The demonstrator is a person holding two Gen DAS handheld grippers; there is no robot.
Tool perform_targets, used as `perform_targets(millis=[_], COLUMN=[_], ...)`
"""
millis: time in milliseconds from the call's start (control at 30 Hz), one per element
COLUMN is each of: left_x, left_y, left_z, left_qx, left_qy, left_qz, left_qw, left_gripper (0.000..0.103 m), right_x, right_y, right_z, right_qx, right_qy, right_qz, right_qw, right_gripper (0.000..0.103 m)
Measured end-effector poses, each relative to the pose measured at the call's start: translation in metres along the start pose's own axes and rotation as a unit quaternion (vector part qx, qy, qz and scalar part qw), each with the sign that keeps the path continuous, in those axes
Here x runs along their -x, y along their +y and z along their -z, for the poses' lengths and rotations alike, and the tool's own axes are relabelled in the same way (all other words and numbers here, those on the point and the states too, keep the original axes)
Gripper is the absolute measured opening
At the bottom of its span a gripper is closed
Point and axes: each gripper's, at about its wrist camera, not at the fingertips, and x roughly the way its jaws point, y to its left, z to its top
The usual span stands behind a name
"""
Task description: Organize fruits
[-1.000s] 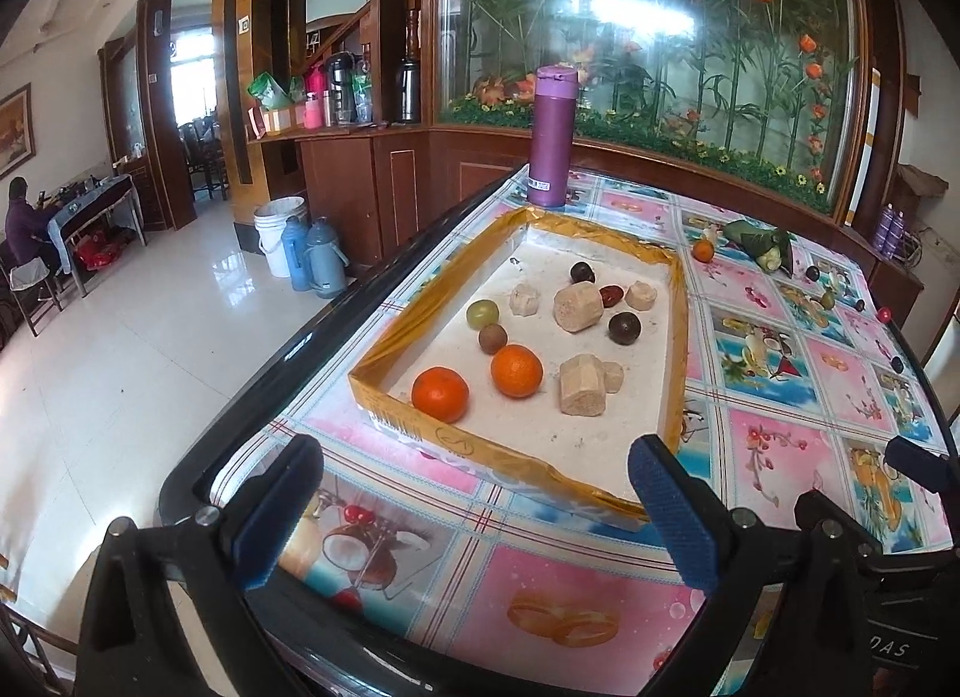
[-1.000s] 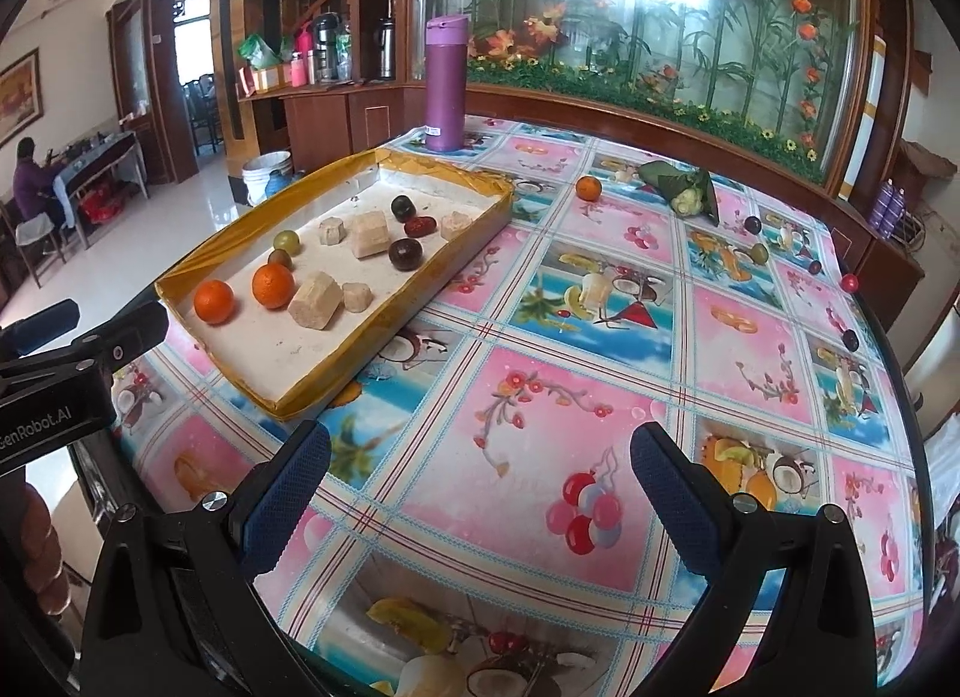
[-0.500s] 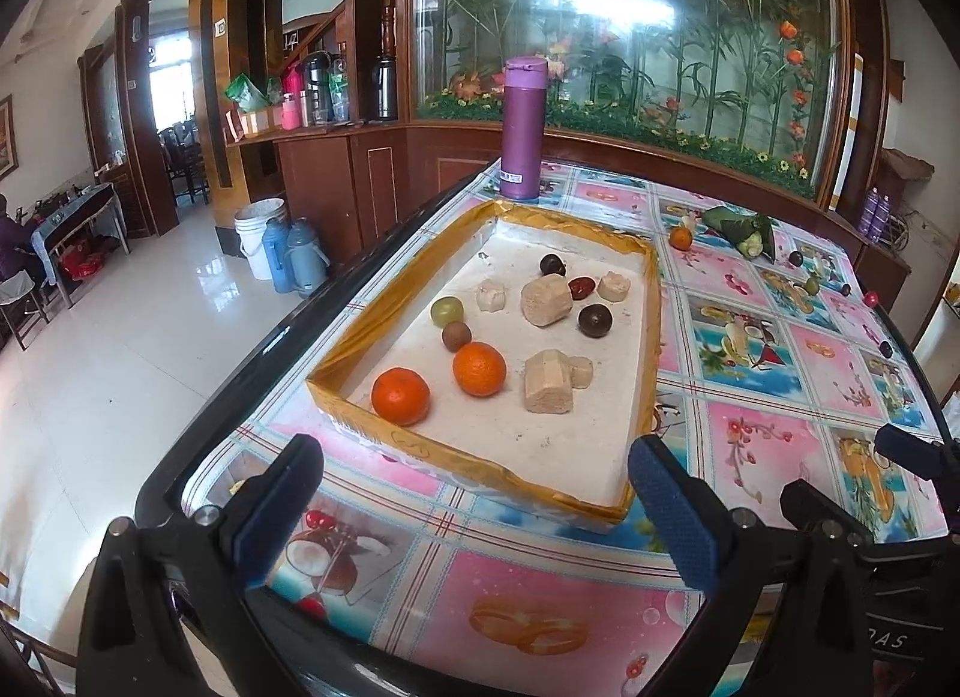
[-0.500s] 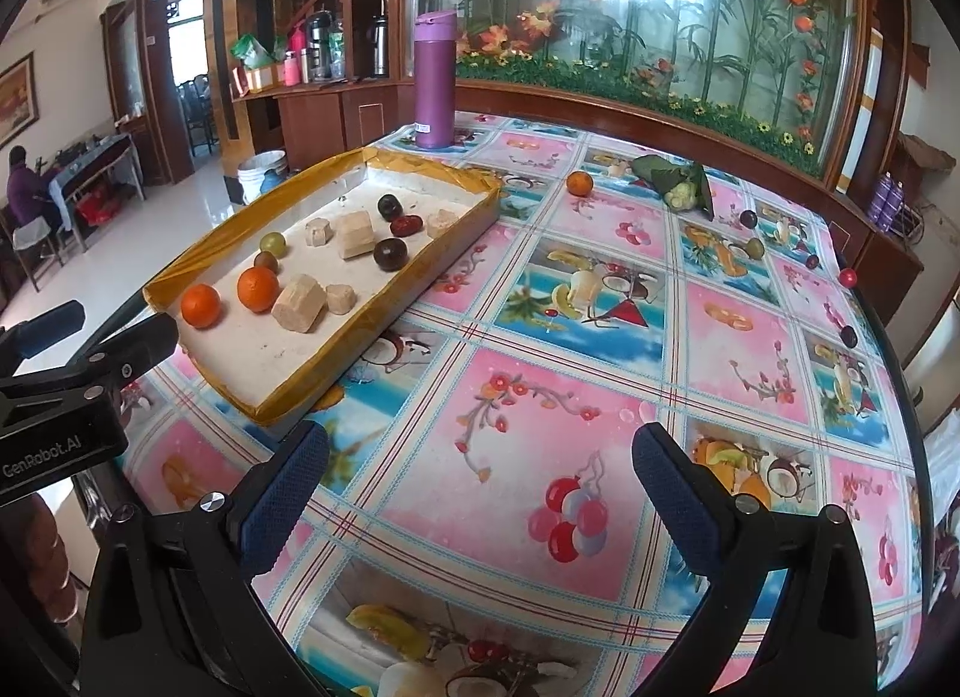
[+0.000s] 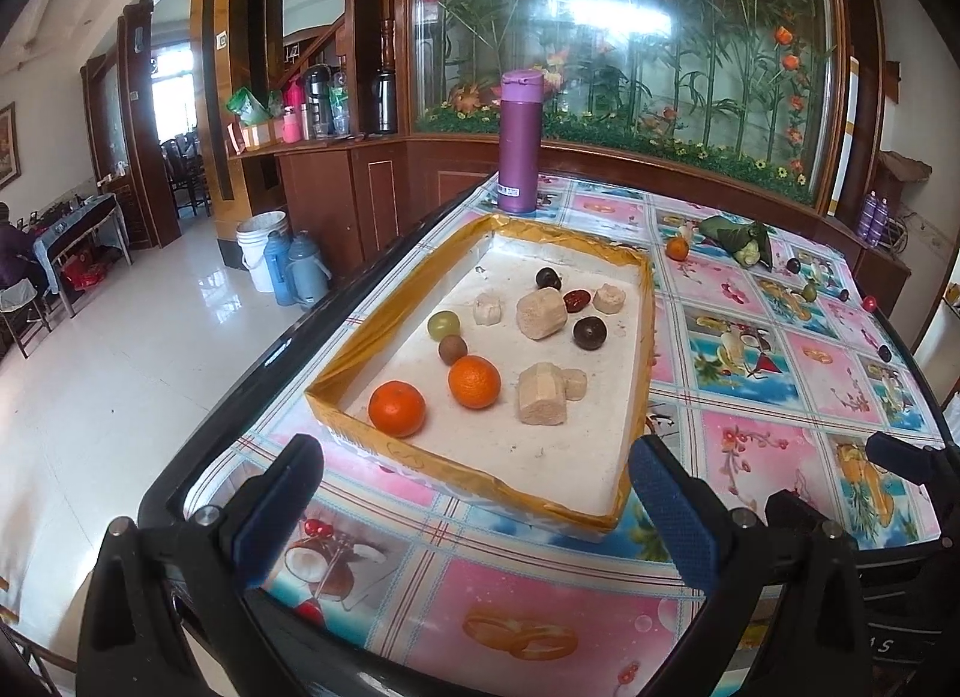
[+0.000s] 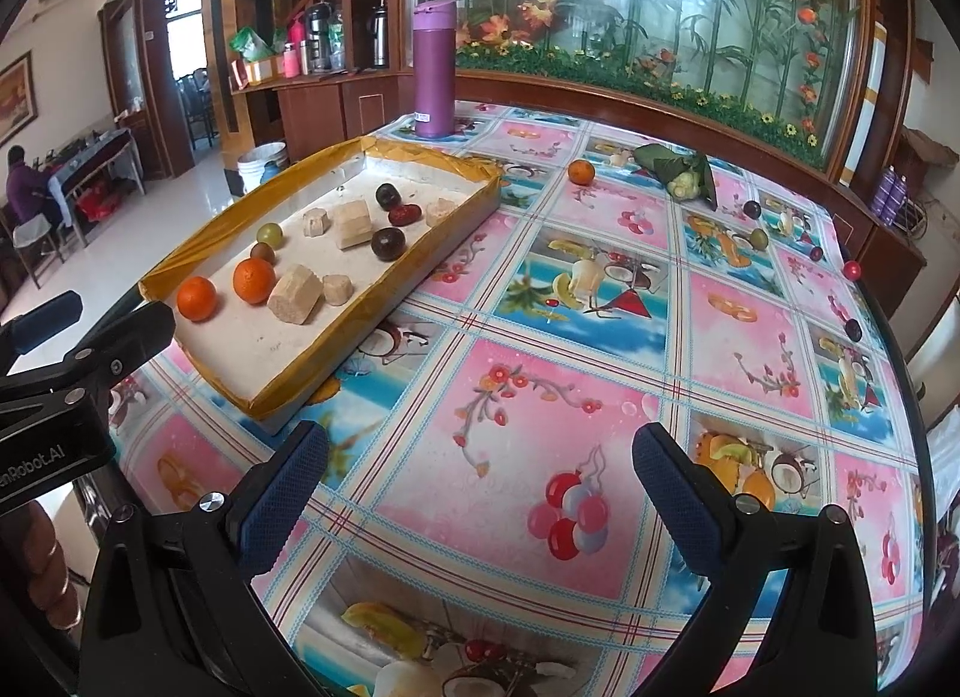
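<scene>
The counter (image 6: 540, 397), covered in a patterned cloth, carries a shallow gold-rimmed tray (image 5: 636, 289) on its left side. In the tray are held two oranges (image 5: 396, 409), pale blocks, a green grape (image 5: 444, 324) and dark plums. Loose fruit is scattered far right: an orange (image 6: 581, 171), then small dark and green pieces, well apart from both grippers. The right gripper (image 6: 480, 487) is judged nearer them. Both it and the left gripper (image 5: 474, 505) are seen with jaws spread wide, empty.

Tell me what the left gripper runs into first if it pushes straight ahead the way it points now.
Probably the near wall of the tray: the open left gripper faces it squarely across the table edge. If it passes above the wall, the nearest orange looks next; height is unclear.
</scene>
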Motion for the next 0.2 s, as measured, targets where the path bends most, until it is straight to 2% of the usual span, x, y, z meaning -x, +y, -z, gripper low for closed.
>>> perform_targets(millis=[200], left_x=[-0.0023], left_y=[0.0045], left_z=[0.0006], left_qx=[0.005], left_qy=[0.007], left_qz=[-0.008], left_qw=[0.9999], left_gripper=[0.103], right_x=[0.0], right_y=[0.0013], right_z=[0.0001], right_qx=[0.003], right_qy=[-0.001], right_qz=[0.0], right_qw=[1.0], right_gripper=[0.102])
